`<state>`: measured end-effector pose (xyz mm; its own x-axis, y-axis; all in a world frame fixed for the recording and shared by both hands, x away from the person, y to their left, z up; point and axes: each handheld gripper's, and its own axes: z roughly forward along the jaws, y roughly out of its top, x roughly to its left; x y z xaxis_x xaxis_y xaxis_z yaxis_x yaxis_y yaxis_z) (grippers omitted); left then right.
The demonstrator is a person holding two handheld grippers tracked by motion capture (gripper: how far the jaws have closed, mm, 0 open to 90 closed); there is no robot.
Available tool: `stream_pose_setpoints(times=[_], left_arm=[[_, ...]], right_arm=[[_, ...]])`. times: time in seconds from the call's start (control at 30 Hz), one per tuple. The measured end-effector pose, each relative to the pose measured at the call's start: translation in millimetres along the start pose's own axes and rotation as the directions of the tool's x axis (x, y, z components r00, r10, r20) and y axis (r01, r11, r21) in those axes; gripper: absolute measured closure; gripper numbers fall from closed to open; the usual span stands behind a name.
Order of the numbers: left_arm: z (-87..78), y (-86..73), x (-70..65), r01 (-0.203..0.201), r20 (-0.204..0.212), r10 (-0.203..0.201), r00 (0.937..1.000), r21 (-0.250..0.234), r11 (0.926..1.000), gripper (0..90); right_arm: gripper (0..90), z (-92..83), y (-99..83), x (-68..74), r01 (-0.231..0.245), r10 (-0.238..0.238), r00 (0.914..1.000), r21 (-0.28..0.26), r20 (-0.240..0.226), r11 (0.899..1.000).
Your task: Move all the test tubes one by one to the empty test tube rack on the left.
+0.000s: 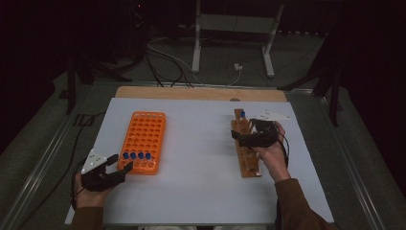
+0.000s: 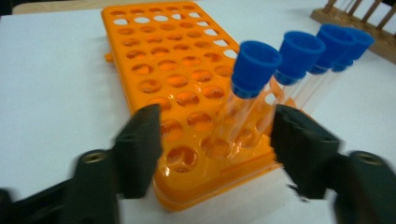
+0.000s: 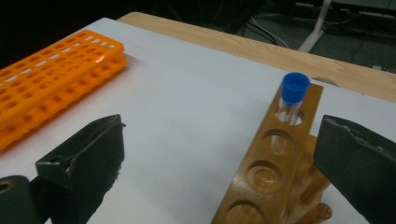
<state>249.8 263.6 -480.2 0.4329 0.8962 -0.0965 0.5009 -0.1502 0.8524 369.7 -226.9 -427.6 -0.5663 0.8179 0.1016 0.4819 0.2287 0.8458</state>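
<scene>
- Table is a plain white sheet [image 1: 201,191] laid on a wooden top; a strip of bare wood [image 1: 201,93] shows along the far edge.
- Room's dark. Grey floor behind with a tangle of cables [image 1: 163,62] and a white stand's legs [image 1: 232,43].
- Orange rack [image 1: 143,139] sits left on the sheet, four blue-capped tubes [image 1: 136,155] in its near row.
- Left gripper [image 2: 217,140] has its jaws apart, nearest tube [image 2: 247,88] standing between them, pads not touching it.
- Right gripper [image 3: 219,168] is spread wide over the wooden rack [image 3: 280,172] on the right, holding nothing. One blue-capped tube [image 3: 293,95] stands in its far hole.
</scene>
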Motion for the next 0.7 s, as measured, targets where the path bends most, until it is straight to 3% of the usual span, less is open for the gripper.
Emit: stream_pose_setpoints(times=[0.17,0.23,0.37,0.53,0.6,0.67,0.7], left_arm=[[-0.1,2.1,-0.9,0.012,-0.020,-0.012,0.9997,-0.017,0.9998,9.3],[-0.8,2.7,-0.8,0.009,-0.008,-0.009,0.9999,-0.025,0.9996,2.3],[-3.8,4.3,-1.8,0.002,0.005,-0.002,1.0000,-0.061,0.9982,0.7],[-6.0,5.7,-3.2,-0.005,-0.001,0.004,1.0000,-0.087,0.9962,0.7],[-6.5,5.9,-3.2,-0.003,-0.001,0.003,1.0000,-0.092,0.9957,0.7],[-6.3,5.7,-3.3,-0.002,-0.006,0.001,1.0000,-0.092,0.9957,0.7],[-6.4,5.6,-3.1,-0.002,-0.005,0.002,1.0000,-0.092,0.9958,0.7]], right_arm=[[2.0,8.1,5.5,-11.8,-0.016,0.016,0.9998,-0.003,0.015,1.000],[5.1,11.4,8.9,-15.8,-0.021,0.021,0.9995,0.000,0.025,1.000],[8.2,19.6,13.6,-20.2,-0.009,0.008,0.9981,0.014,0.061,1.000],[19.1,34.3,12.1,-26.4,-0.014,0.010,0.9940,0.041,0.109,0.999],[27.3,39.6,9.7,-29.4,-0.021,0.015,0.9922,0.051,0.124,0.998],[43.3,43.8,7.1,-31.5,-0.015,0.006,0.9892,0.064,0.146,0.998],[46.5,45.9,6.2,-32.2,-0.008,-0.004,0.9872,0.073,0.159,0.997]])
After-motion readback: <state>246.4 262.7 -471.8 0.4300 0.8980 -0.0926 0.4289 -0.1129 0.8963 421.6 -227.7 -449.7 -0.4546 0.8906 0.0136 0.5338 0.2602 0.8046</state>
